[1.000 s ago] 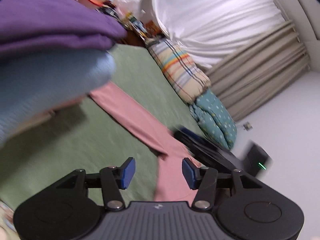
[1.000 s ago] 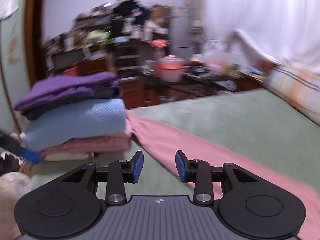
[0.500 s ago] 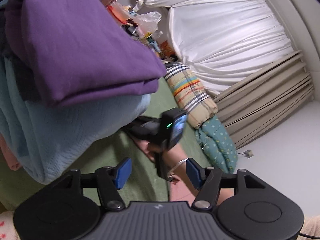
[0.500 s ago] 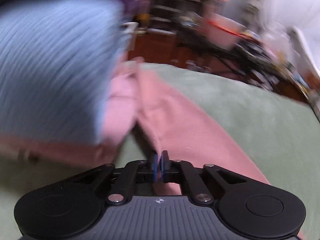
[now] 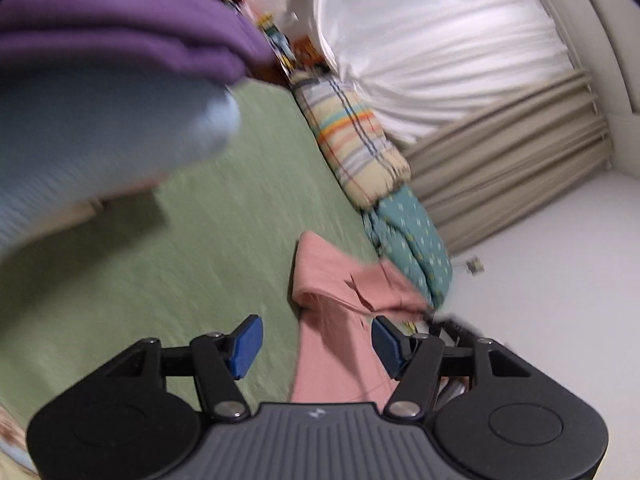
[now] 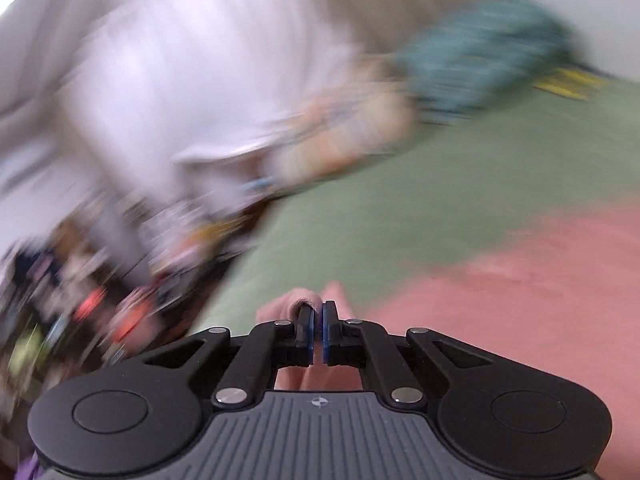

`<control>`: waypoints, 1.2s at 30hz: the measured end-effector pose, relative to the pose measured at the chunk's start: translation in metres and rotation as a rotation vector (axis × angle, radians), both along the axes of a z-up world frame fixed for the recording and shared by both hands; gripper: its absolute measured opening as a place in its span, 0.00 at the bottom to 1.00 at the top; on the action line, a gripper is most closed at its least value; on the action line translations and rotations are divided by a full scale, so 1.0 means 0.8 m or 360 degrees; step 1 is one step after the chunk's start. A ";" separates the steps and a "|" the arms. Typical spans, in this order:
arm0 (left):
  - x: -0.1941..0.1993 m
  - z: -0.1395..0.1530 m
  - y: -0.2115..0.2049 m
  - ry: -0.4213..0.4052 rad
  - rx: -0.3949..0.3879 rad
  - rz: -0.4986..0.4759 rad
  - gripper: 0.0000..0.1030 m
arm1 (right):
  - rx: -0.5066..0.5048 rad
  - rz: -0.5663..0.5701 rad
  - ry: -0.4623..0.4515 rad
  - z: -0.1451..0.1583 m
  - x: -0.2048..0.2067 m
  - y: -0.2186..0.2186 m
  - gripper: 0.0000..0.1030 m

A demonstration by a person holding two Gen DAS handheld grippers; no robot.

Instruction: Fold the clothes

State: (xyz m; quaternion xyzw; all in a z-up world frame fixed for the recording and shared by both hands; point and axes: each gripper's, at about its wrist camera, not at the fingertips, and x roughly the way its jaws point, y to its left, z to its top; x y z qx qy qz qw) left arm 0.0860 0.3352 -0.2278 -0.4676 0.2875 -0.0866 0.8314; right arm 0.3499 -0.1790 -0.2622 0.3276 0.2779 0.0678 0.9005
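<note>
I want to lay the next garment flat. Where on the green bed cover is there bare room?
The green cover lies bare between the folded stack and the pink garment, up to the striped pillow. It is crowded along the pillows and at the stack's corner.

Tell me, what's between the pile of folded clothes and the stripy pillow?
Only bare green bed cover lies between the folded pile and the striped pillow, as the left wrist view shows.

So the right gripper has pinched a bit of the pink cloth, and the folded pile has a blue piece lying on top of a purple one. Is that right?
Not quite: the order of the pile is reversed. The left wrist view shows the purple piece on top of the blue piece. The rest holds: the right gripper is closed on a fold of the pink cloth.
</note>
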 end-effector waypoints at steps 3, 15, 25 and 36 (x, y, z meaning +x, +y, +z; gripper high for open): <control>0.002 0.002 -0.029 0.0027 0.0019 -0.0106 0.58 | 0.0116 -0.0126 0.0373 -0.074 -0.030 -0.073 0.26; 0.011 -0.003 -0.080 0.0119 0.0128 -0.0235 0.58 | -0.1317 0.0624 -0.0133 -0.030 -0.056 0.008 0.34; 0.002 0.003 -0.075 0.0147 0.0189 -0.0244 0.58 | -0.2020 0.1175 0.0042 -0.085 0.029 0.122 0.06; 0.012 -0.011 -0.089 0.0180 0.0059 -0.0244 0.58 | -0.0147 -0.0277 0.0149 -0.030 -0.054 -0.218 0.06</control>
